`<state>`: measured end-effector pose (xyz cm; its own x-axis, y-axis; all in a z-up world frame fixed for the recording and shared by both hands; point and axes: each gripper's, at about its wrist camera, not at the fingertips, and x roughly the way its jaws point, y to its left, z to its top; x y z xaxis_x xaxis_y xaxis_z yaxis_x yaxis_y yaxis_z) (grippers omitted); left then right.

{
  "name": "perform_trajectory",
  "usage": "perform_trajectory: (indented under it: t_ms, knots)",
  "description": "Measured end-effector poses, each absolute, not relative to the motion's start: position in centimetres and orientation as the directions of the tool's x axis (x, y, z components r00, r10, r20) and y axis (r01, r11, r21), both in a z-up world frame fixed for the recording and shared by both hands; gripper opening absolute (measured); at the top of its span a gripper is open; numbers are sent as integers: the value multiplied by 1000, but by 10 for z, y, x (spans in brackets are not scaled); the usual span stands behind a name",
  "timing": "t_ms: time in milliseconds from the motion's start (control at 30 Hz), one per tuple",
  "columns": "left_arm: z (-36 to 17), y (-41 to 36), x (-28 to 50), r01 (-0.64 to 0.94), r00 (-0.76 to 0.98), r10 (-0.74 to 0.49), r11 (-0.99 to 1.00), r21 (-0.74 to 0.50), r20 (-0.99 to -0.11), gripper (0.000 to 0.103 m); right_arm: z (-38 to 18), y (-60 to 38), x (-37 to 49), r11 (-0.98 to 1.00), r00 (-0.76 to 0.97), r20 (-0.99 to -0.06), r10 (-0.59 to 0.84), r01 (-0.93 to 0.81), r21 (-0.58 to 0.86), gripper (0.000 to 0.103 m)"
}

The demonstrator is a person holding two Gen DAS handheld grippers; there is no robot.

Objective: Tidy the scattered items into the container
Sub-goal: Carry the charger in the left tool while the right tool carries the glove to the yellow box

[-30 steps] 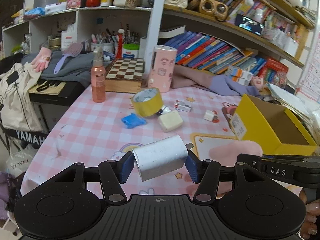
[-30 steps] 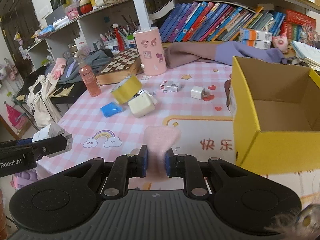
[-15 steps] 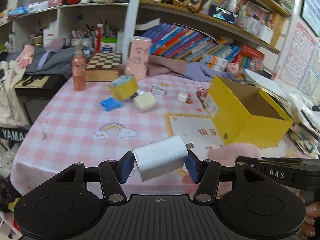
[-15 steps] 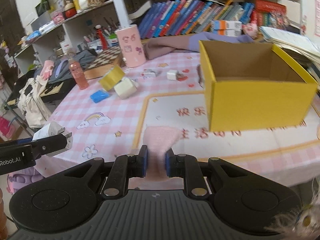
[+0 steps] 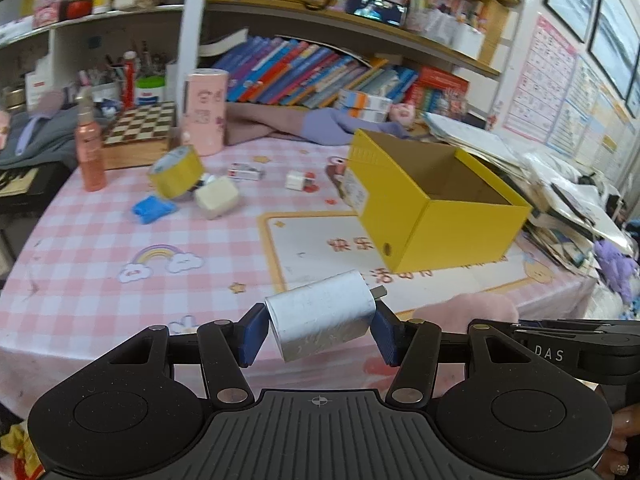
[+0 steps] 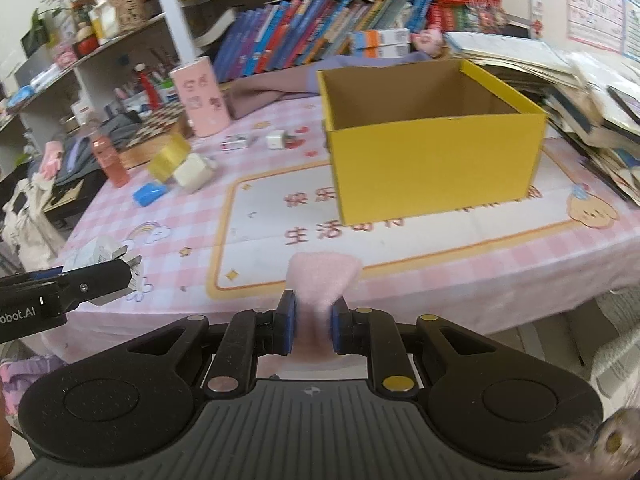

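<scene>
So right now both grippers are loaded up and held above the near edge of the surface (image 6: 500, 256), which has a pink checkered cloth on it. The left gripper (image 5: 320, 330) has its fingers pinching a white charger (image 5: 320, 326) from both sides, with the metal prongs sticking out to the right. The right gripper (image 6: 313, 326) has its fingers squeezed in tight on a fuzzy pink cloth (image 6: 322, 280), which fans out wider past the blue pads.

The yellow box (image 6: 432, 172) sits open on the right side of the surface, on the white mat with the orange border, well ahead of both grippers. From the right wrist view it looks empty as far as I can see inside.

Still lying out on the surface to the left of the box: a roll of yellow tape (image 5: 176, 172) leaning against a cream block (image 5: 217, 198), a blue packet (image 5: 152, 209) just in front of them, a small white and red box (image 5: 246, 171), and a little white plug (image 5: 297, 181) closer to the yellow box. A pink spray bottle (image 5: 90, 148) stands upright near the left edge, with a chessboard (image 5: 140, 130) and a tall pink can (image 5: 205, 112) behind.
</scene>
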<state>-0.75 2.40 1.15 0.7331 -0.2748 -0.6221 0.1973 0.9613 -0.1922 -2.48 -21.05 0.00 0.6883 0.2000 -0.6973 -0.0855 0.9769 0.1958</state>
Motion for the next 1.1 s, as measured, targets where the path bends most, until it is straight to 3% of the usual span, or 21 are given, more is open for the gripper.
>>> perform_trajectory:
  t_ms: [500,1100]
  knots:
    - [6,-21,8,355,662,-414,907,-225,-624,55,0,-252,-39,983,682,-726,89,58,175,16]
    - [7,-43,31,419,633,-457,881,-220,-624,55,1,-272,-26,974,689,-723,50,126,188,16]
